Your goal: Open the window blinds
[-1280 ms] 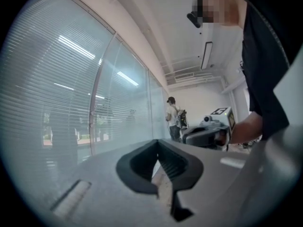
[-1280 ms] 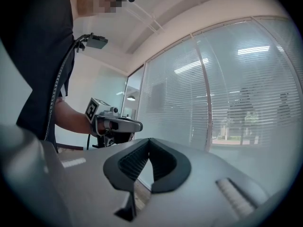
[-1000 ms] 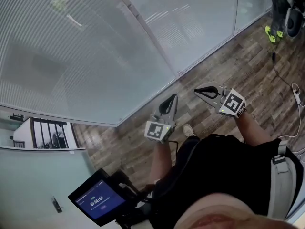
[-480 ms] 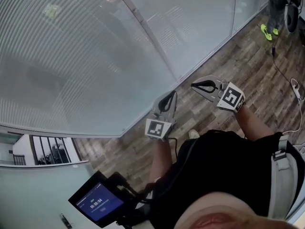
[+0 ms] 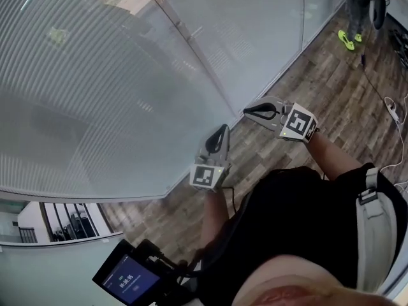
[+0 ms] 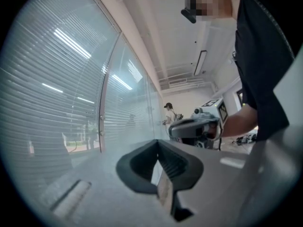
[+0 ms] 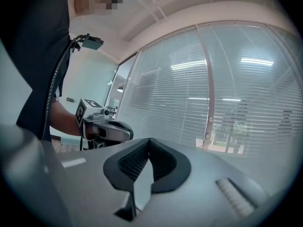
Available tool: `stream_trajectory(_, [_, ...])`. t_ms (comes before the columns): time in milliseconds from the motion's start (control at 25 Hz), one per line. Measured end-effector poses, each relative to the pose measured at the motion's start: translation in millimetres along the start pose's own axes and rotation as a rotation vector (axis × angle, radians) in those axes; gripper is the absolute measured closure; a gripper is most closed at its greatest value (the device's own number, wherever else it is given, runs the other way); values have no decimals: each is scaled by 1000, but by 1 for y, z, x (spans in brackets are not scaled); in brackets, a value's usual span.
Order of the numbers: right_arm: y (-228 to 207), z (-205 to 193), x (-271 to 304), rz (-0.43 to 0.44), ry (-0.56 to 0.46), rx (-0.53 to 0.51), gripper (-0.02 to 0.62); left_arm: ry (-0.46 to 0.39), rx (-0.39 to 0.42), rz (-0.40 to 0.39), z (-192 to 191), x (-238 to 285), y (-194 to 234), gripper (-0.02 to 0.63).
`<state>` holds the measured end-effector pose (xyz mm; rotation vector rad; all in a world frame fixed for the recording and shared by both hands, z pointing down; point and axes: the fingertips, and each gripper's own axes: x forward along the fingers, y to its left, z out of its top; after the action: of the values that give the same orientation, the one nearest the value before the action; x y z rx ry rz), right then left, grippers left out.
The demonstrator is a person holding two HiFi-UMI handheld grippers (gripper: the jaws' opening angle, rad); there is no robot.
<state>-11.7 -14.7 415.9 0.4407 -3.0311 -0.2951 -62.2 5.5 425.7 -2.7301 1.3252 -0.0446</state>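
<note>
Grey slatted blinds (image 5: 95,88) stood just ahead of both grippers, their slats seemingly turned shut, though the haze made that hard to judge. Left gripper (image 5: 221,130) was held level above the wood floor (image 5: 319,88), jaws closed together on nothing. Right gripper (image 5: 247,111), near it, had its jaws likewise pressed together and empty.

The head view looks steeply down from above the person's chest onto the left gripper (image 5: 223,129), the right gripper (image 5: 247,111) and the blinds (image 5: 95,75). Each gripper view sits close behind its own fingers, looking level beside the blinds. Each catches the other gripper, and all three views share the blinds.
</note>
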Motion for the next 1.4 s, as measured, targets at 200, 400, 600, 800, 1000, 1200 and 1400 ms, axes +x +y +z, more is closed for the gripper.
stream_trajectory(200, [-10,9,35,-9,-41,-3,591,-18,15,13,6,-9,35,603])
stream_trajectory(400, [-21,9,47,-14,-39,4,590,-11,23,-5,5,-4,50,603])
stream_trajectory(600, [-23,2,55,-12,-25,8,591,-8,10,-2,-2,-3,62,603])
stream_trajectory(800, [-27,-11,55,-2,-9,69,591,8,-7,-10,-12,1,60,603])
stream_trajectory(1000, [-42,-26,69,39,-7,105,589,22,-17,43,-22,13,79,603])
stream_trajectory(1200, [-63,-29,80,92,-20,110,589,42,-15,135,-22,29,100,603])
stream_trajectory(1400, [-108,-21,93,126,-55,78,590,36,10,163,-13,64,123,603])
